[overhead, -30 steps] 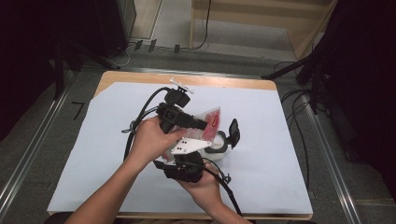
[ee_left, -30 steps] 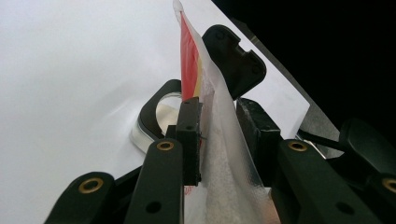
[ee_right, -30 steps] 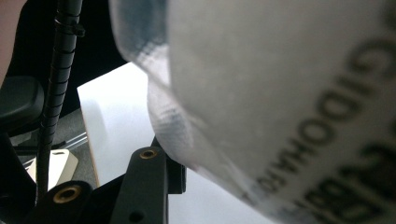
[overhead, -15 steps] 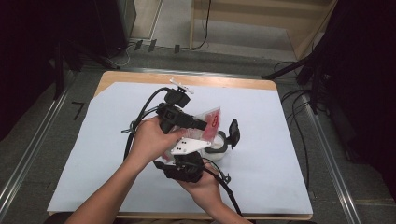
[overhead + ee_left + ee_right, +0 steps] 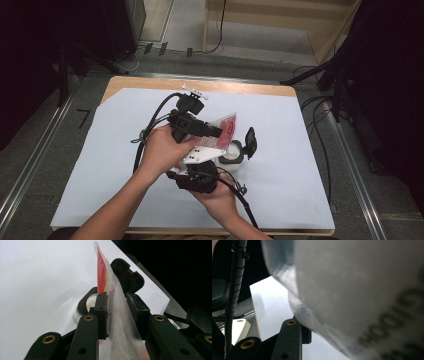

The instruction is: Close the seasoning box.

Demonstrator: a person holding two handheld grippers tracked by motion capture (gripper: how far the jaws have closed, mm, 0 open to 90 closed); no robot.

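Observation:
A clear plastic pouch (image 5: 227,125) with a red printed top and white grains inside hangs tilted over a small round jar (image 5: 232,152), whose black flip lid (image 5: 250,142) stands open. My left gripper (image 5: 217,132) reaches in from the left and is shut on the pouch. In the left gripper view the pouch (image 5: 117,322) runs up between the pads of my left gripper (image 5: 117,298), with the jar (image 5: 86,305) below and beyond. My right gripper (image 5: 205,165) comes up from the near side and is shut on the pouch's lower part. The pouch (image 5: 362,290) bulges close over one finger (image 5: 290,340); the other is hidden.
A white sheet (image 5: 300,175) covers the wooden table (image 5: 240,86). A small white piece (image 5: 194,91) lies at the table's far edge. Black cables (image 5: 150,130) trail left from the left gripper, and another (image 5: 245,205) runs toward the front edge. Dark equipment stands at both sides.

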